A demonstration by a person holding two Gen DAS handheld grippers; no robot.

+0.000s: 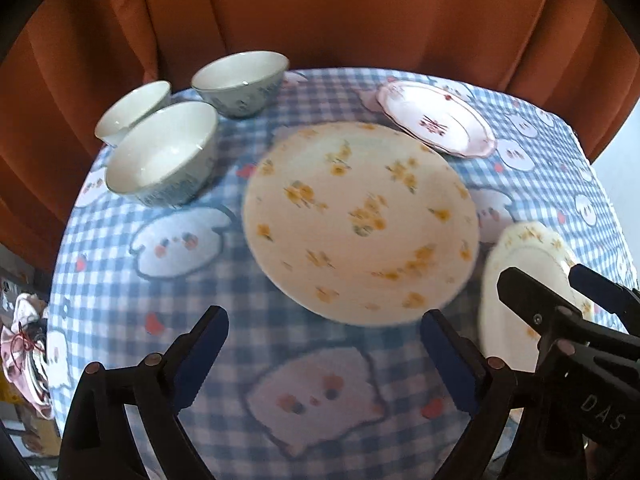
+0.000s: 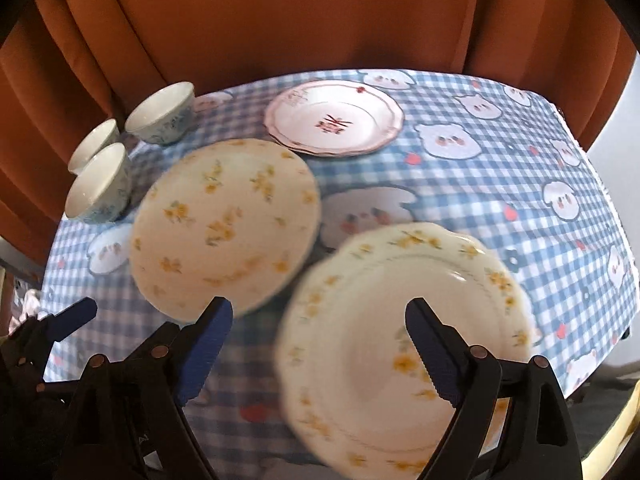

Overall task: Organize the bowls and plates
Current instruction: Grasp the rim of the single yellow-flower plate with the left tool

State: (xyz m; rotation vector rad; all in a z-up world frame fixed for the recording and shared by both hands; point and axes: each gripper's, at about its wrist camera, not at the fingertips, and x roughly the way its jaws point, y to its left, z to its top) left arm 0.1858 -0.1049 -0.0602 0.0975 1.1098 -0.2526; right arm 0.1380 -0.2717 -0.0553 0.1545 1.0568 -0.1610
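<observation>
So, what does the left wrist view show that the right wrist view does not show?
Only the left wrist view shows the pink cloth bundle hanging off the table's left edge, and the scalloped yellow-flowered plate only as a part behind the right tongs.

Only the right wrist view shows that scalloped yellow-flowered plate almost whole, and the table's right edge.

Both show three bowls, the round yellow-flowered plate, the pink-rimmed plate, the checked tablecloth, the orange curtain and both tongs open; left tongs.
</observation>
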